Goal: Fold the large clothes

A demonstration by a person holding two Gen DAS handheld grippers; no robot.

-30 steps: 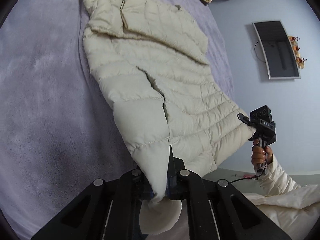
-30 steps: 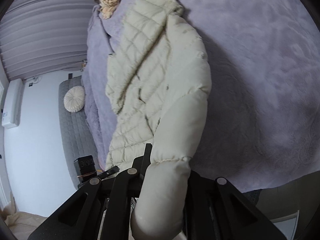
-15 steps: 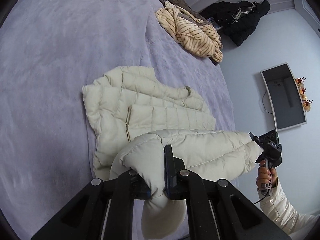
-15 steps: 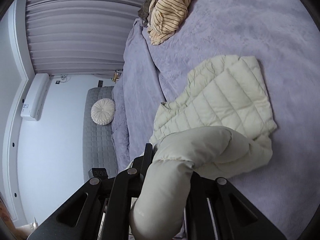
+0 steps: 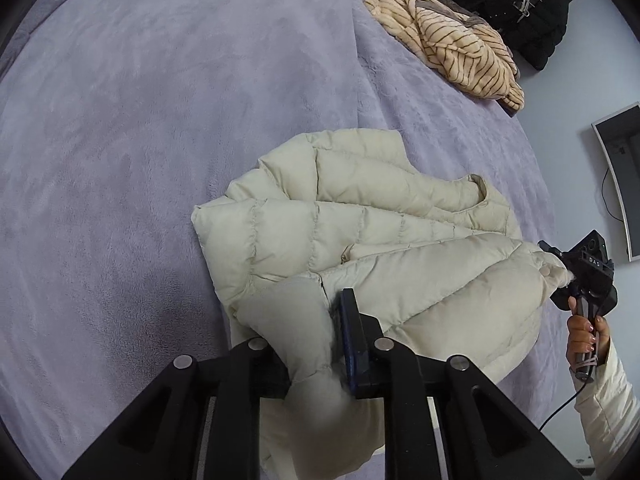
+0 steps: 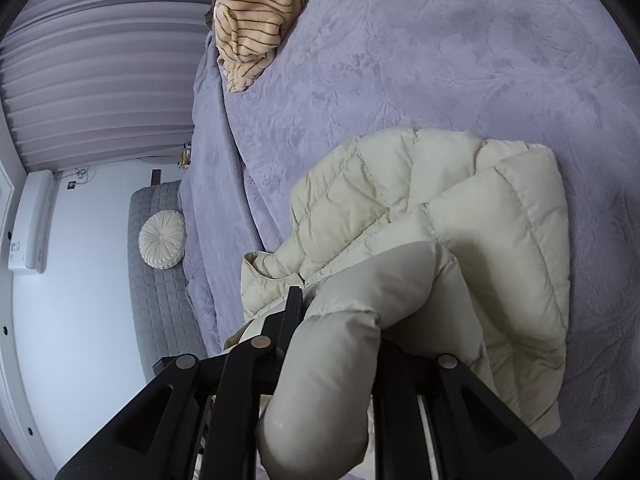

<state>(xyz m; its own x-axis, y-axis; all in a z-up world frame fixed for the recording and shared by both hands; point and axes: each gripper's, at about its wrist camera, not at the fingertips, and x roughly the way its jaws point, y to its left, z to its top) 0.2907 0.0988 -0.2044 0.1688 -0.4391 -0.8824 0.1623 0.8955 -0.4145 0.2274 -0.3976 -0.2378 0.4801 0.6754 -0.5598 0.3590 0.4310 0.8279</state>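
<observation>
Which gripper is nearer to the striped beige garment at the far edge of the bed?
Neither clearly. Both grippers, left gripper and right gripper, are at the near fold of the cream puffer jacket, jaws opening around it, far from the striped garment.

The puffer jacket (image 5: pixel 372 248) lies folded over itself on the bed (image 5: pixel 140 140), near the bed's near edge. A sleeve end sits between the fingers of the left hand-held gripper (image 5: pixel 316 344), whose jaws are opening; the other sleeve end sits between the fingers of the right hand-held gripper (image 6: pixel 332 344), whose jaws are also opening. In the left wrist view the right hand-held gripper stands at the jacket's right edge. A striped garment (image 5: pixel 452 52) lies on the far part of the bed, well apart from the jacket. A round cushion (image 6: pixel 162 239) rests on a bench (image 6: pixel 160 280) beside the bed.
</observation>
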